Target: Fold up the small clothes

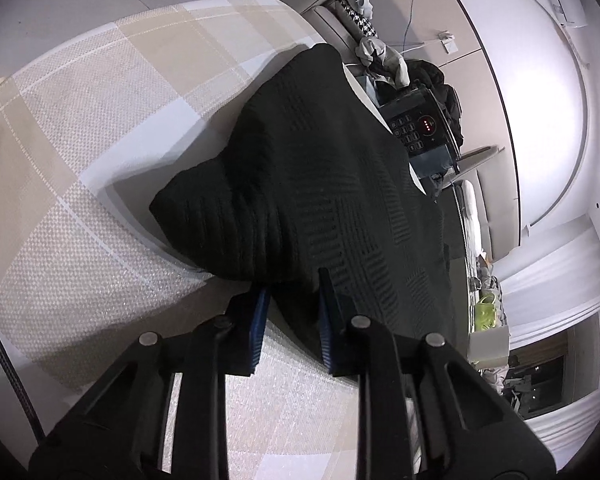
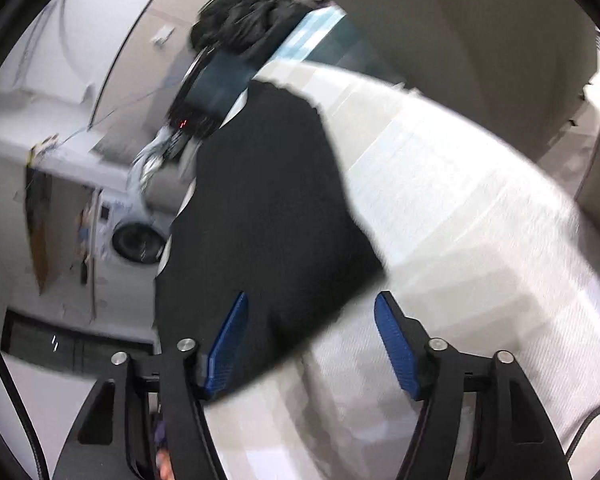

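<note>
Knitwear is lying across the table: a black knitted garment [image 1: 300, 184] with a woven basket-like pattern is spreading over a beige and white checked tablecloth [image 1: 100, 140], one bunched corner sticking out to the left in the left wrist view and its far end reaching the table's back edge. The left tongs [image 1: 290, 316] are sitting close together, their blue ribbed pads [image 1: 260, 320] nipping the near hem of the garment, with a fold of black fabric running down between them and the fabric lifting slightly off the cloth at that point. The right tongs [image 2: 312, 340] are standing spread, pointing down at the same black knitted garment [image 2: 260, 208] from the other side; the left pad [image 2: 228, 340] is lying over the dark fabric while the right pad [image 2: 396, 344] is hovering over bare tablecloth [image 2: 480, 240], and the garment's near corner is sitting between them without either pad pressing on it. That view is blurring heavily, so the knit pattern is not showing there. Beyond the far edge of the table a dark appliance with a keypad and a red lit display [image 1: 420, 128] is resting beside a heap of dark clothing [image 1: 440, 80], and a washing machine [image 2: 132, 236] is showing at the left of the right wrist view
</note>
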`<state>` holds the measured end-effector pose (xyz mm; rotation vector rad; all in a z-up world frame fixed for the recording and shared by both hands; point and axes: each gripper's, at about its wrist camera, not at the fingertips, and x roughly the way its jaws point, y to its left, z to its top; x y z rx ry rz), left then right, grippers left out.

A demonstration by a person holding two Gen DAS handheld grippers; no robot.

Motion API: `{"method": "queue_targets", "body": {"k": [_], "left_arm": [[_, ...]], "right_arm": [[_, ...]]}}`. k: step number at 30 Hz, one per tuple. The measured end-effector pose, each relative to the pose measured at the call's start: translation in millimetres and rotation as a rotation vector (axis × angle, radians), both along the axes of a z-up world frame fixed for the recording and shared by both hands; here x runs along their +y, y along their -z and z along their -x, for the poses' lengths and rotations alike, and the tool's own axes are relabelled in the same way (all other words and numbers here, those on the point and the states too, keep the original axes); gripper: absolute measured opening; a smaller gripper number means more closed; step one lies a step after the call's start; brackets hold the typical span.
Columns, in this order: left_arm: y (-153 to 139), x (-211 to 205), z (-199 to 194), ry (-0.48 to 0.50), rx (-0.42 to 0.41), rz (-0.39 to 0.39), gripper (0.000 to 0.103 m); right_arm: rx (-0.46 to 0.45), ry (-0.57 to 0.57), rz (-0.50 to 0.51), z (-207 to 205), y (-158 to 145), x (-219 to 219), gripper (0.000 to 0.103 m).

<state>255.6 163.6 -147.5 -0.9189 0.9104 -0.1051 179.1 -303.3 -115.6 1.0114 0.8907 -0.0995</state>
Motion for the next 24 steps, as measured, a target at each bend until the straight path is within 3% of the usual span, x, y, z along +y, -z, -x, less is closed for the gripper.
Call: {"method": "queue_targets", "body": {"k": [2, 5, 7, 10, 17, 24], "left_arm": [[0.5, -0.3, 0.0, -0.006, -0.001, 0.003, 0.018], [2.1, -1.1, -0.6, -0.016, -0.01, -0.006, 0.017], [3.5, -3.4, -3.0, -0.028, -0.015, -0.01, 0.01], [0.4, -2.9, 3.8, -0.032, -0.039, -0.023, 0.005], [-21.7, 8.6, 51.9, -0.034, -0.105, -0.027, 0.003], [-20.5, 19.0, 141.5, -0.022, -0.103, -0.076, 0.003]], "right_arm": [[-0.012, 0.016, 0.019, -10.7, -0.1, 2.1, 0.069], [-0.008, -0.021, 0.147, -22.5, -5.6, 18.5, 0.067], [0.021, -0.064, 0.242, -28.2, -4.8, 31.1, 0.031], [-0.007, -0.092, 0.306, -24.1, -3.6, 37.7, 0.02], [-0.06, -0.188, 0.3, 9.6, -18.0, 43.0, 0.018], [-0.069, -0.281, 0.304, 92.1, -22.4, 54.8, 0.018]]}}
